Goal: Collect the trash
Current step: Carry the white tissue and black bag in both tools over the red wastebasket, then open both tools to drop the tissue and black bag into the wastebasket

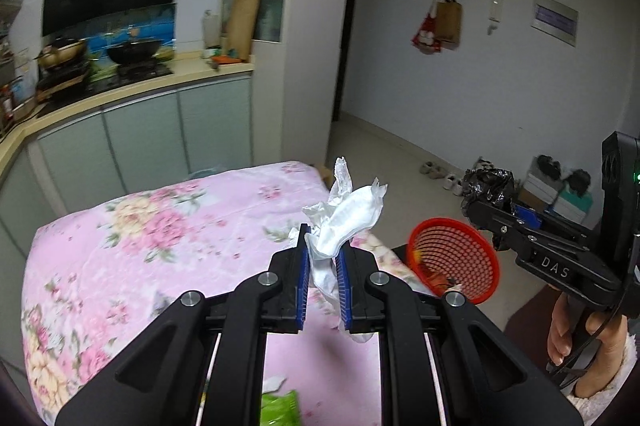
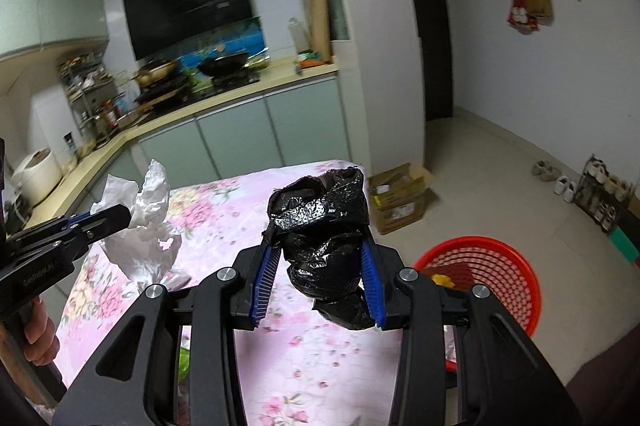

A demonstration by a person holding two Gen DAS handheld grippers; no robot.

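Black wok on stove; cardboard box on floor.

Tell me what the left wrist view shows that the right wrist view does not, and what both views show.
Only the left wrist view shows the person's right hand on its handle and the green wrapper on the table.

Only the right wrist view shows the cardboard box on the floor and the rice cooker on the counter.

Both show the left claw shut on white tissue, the right claw shut on a black plastic bag, the red basket, and the floral tablecloth.
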